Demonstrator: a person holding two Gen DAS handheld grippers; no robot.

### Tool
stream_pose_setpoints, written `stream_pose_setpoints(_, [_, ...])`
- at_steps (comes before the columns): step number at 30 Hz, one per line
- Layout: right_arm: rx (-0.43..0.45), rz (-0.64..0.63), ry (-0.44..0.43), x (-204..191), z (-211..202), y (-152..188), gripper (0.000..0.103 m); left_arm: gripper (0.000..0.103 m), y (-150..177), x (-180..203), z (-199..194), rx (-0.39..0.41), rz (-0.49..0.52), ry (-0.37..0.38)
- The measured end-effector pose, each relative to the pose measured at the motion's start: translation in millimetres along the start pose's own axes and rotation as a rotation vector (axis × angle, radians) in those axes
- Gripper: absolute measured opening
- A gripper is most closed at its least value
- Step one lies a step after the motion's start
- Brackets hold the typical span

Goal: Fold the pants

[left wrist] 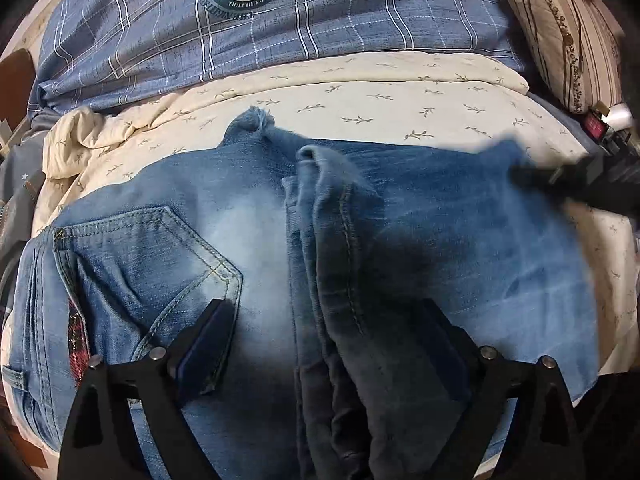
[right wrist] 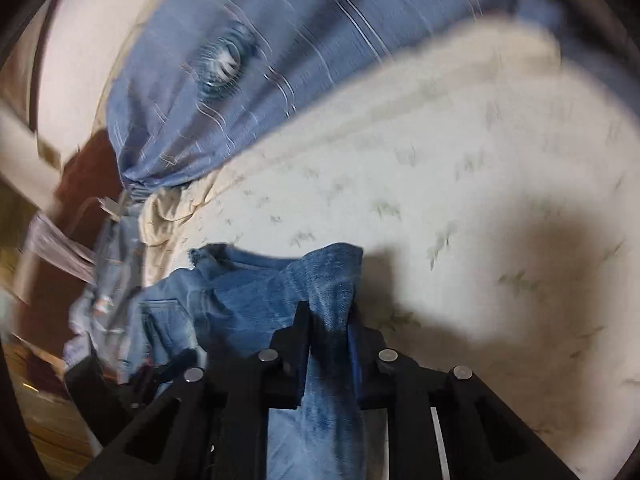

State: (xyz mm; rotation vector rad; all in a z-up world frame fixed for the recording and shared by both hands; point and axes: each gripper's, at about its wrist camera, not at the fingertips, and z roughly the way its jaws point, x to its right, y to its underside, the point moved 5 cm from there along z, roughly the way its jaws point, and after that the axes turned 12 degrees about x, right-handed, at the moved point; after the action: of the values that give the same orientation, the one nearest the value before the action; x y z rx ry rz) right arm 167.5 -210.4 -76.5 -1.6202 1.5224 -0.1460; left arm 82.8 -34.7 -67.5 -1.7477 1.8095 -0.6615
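Blue jeans (left wrist: 248, 232) lie on a cream sheet (left wrist: 400, 96), back pocket (left wrist: 160, 264) at left, a bunched fold (left wrist: 340, 248) down the middle. My left gripper (left wrist: 324, 316) hovers low over them, jaws wide apart, holding nothing. My right gripper shows blurred at the right edge of the left wrist view (left wrist: 532, 176) by a lifted corner of denim. In the right wrist view my right gripper (right wrist: 328, 320) is shut on a strip of the jeans (right wrist: 328, 280), held above the sheet (right wrist: 480, 200).
A blue plaid quilt (left wrist: 280, 32) lies across the back of the bed. A striped brown pillow (left wrist: 568, 40) sits at the back right. The bed's left edge and brown furniture (right wrist: 80, 184) show in the right wrist view.
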Motion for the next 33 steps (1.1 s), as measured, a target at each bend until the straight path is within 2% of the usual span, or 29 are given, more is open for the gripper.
stream_pose_setpoints(1, [-0.027, 0.018, 0.028, 7.5, 10.4, 4.5, 0.017, 0.095, -0.4, -0.4, 0.2, 0.000, -0.003, -0.001])
stream_pose_setpoints(3, [0.011, 0.083, -0.027, 16.1, 6.0, 2.8, 0.018, 0.095, 1.5, 3.9, -5.6, 0.001, -0.005, 0.002])
stream_pose_setpoints(5, [0.013, 0.126, -0.055, 20.1, -3.0, 2.1, 0.025, 0.095, 1.0, 4.9, -6.6, 0.002, -0.001, 0.003])
stream_pose_setpoints(8, [0.048, 0.178, -0.102, 22.6, -35.7, 1.2, 0.074, 0.095, 2.1, 4.0, -10.9, 0.002, -0.008, 0.005])
stream_pose_setpoints(11, [0.043, 0.188, -0.139, 18.6, -66.0, 14.8, 0.074, 0.094, 0.3, 2.2, -17.2, 0.002, -0.032, 0.020])
stream_pose_setpoints(13, [-0.012, 0.164, -0.134, 10.0, -72.2, 36.3, 0.074, 0.094, -3.1, 0.0, -33.0, 0.051, -0.060, 0.042])
stream_pose_setpoints(16, [-0.055, 0.167, -0.118, 8.5, -72.5, 63.0, 0.073, 0.094, -1.4, 0.3, -54.0, 0.122, -0.039, 0.046])
stream_pose_setpoints(17, [-0.066, 0.162, -0.101, 9.9, -68.4, 72.8, 0.072, 0.094, 1.9, 1.8, -53.8, 0.118, -0.024, 0.041])
stream_pose_setpoints(19, [-0.094, 0.180, -0.106, 13.8, -60.5, 86.6, 0.068, 0.094, 15.6, 6.2, -38.5, 0.051, 0.014, 0.020])
stream_pose_setpoints(20, [-0.112, 0.170, -0.105, 10.0, -54.7, 92.3, 0.055, 0.096, 24.5, 7.1, -27.0, 0.010, 0.032, -0.001])
stream_pose_setpoints(21, [-0.114, 0.114, -0.067, 4.2, -54.5, 93.9, 0.033, 0.096, 26.2, 6.1, -26.4, 0.051, 0.021, 0.003])
stream_pose_setpoints(23, [-0.087, 0.047, -0.033, -7.8, -58.7, 90.8, 0.016, 0.096, 25.7, 6.5, -26.9, 0.051, 0.022, 0.005])
stream_pose_setpoints(24, [-0.041, -0.002, -0.015, -17.4, -71.2, 84.1, 0.015, 0.096, 25.0, 6.6, -26.1, 0.049, 0.016, 0.008])
stream_pose_setpoints(25, [0.008, -0.062, 0.021, -25.1, -80.8, 78.0, 0.015, 0.096, 25.0, 6.6, -25.0, 0.049, 0.014, 0.008])
stream_pose_setpoints(26, [0.007, -0.093, 0.042, -29.3, -78.4, 77.3, 0.015, 0.097, 24.8, 6.8, -24.7, 0.051, 0.016, 0.005])
stream_pose_setpoints(28, [-0.046, -0.117, 0.126, -18.4, -55.0, 85.8, 0.015, 0.097, 24.0, 7.5, -24.5, 0.052, 0.016, 0.004])
stream_pose_setpoints(29, [-0.089, -0.093, 0.144, -7.8, -41.5, 95.0, 0.018, 0.097, 24.1, 6.8, -25.0, 0.051, 0.014, 0.006])
stream_pose_setpoints(30, [-0.060, -0.032, 0.110, -1.6, -44.6, 93.9, 0.020, 0.097, 24.1, 6.1, -26.8, 0.045, 0.010, 0.014])
stream_pose_setpoints(31, [-0.068, 0.004, 0.097, -1.1, -49.8, 91.2, 0.022, 0.097, 23.8, 3.6, -30.2, 0.039, -0.002, 0.030])
stream_pose_setpoints(32, [-0.072, 0.024, 0.086, -2.8, -55.4, 87.7, 0.034, 0.097, 22.0, -0.4, -36.6, 0.052, -0.025, 0.048])
stream_pose_setpoints(33, [-0.055, 0.018, 0.086, -6.0, -62.5, 82.0, 0.060, 0.097, 19.8, -4.0, -42.2, 0.067, -0.044, 0.056])
